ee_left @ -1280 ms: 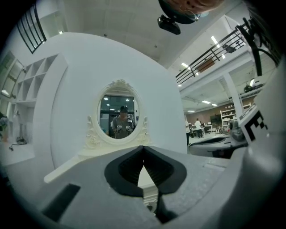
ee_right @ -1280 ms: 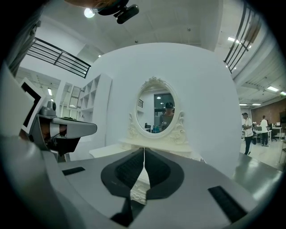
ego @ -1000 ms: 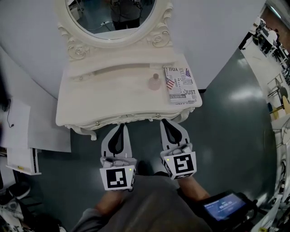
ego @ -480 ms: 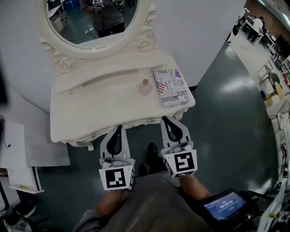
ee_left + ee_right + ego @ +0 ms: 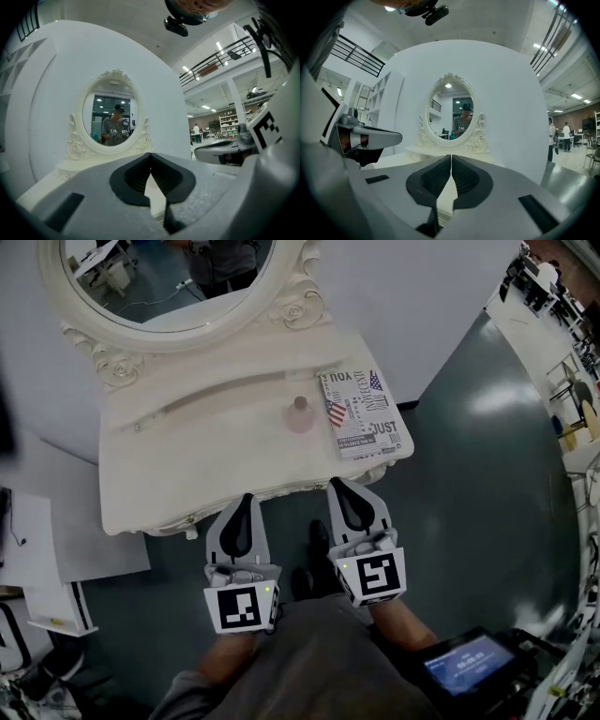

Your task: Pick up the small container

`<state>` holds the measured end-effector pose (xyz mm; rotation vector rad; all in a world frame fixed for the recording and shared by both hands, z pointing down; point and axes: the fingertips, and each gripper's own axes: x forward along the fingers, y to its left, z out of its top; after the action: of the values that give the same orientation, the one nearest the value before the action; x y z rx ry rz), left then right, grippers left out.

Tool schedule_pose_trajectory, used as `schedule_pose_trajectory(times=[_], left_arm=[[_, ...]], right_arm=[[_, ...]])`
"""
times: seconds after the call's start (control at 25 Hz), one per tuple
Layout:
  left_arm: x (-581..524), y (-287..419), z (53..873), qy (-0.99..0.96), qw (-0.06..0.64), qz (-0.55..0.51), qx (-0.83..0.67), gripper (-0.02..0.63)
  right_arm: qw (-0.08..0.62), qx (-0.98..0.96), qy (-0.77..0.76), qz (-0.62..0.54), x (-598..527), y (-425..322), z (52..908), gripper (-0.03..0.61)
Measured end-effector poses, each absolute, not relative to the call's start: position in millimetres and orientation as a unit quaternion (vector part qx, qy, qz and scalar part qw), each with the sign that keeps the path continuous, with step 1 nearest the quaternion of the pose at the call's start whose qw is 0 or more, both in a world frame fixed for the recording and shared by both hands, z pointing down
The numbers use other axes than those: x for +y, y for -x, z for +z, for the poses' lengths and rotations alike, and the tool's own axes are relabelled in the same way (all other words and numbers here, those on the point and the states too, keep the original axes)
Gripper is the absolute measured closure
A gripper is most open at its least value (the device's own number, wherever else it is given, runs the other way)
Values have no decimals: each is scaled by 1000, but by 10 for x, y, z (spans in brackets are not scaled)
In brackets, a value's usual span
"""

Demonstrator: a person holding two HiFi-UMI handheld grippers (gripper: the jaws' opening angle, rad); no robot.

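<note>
Your left gripper (image 5: 247,497) is shut: in its own view the two dark pads (image 5: 136,176) meet tip to tip, nothing btwn them. Same w/ your right gripper (image 5: 335,483): pads together, empty. Both point fwd at the dressing table (image 5: 187,474), roughly level & side by side. In the head view their tips sit at the table's front edge.

The small container (image 5: 300,415) is pale pink w/ a round body & a narrow cap. It stands upright on the tabletop, right of ctr & well back from the front edge. Just beside it, on its right, a printed box (image 5: 367,413) w/ black lettering & a flag pattern lies flat at the table's right end. Whether the two touch you can't tell. The container is beyond your grippers, btwn their two lines but nearer the right one's, & apart from both.

Behind it a low ledge (image 5: 216,390) runs along the back of the table. Above that rises the oval mirror (image 5: 169,277) in a carved cream frame, w/ your reflection in it. In both gripper views the jaw bodies block most of the tabletop.

The floor (image 5: 469,502) is dark grey-green. White sheets (image 5: 94,540) lie on it left of the table. A device w/ a lit screen (image 5: 464,664) sits lower right, by your right arm. Your shoe (image 5: 320,538) shows btwn the grippers.
</note>
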<state>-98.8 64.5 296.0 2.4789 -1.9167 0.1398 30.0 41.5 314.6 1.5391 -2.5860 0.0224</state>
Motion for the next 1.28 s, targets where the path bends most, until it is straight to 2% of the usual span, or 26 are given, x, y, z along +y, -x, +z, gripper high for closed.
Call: schedule_pose_trajectory(times=[0.32,0.72,1.28], left_arm=[[59,845,3056,-784,13,63,-618,600],[-612,639,2727,-766,-18,53,-641,600],[-1018,937,2750,-744,-14,48,-667,600]], right_arm=[[64,-867,-493,33,-205,-384,3317,563],[39,-887,-460,16,-1002,-464,3019,563],[44,-896,-442,4,-1498,-228,3014,563]])
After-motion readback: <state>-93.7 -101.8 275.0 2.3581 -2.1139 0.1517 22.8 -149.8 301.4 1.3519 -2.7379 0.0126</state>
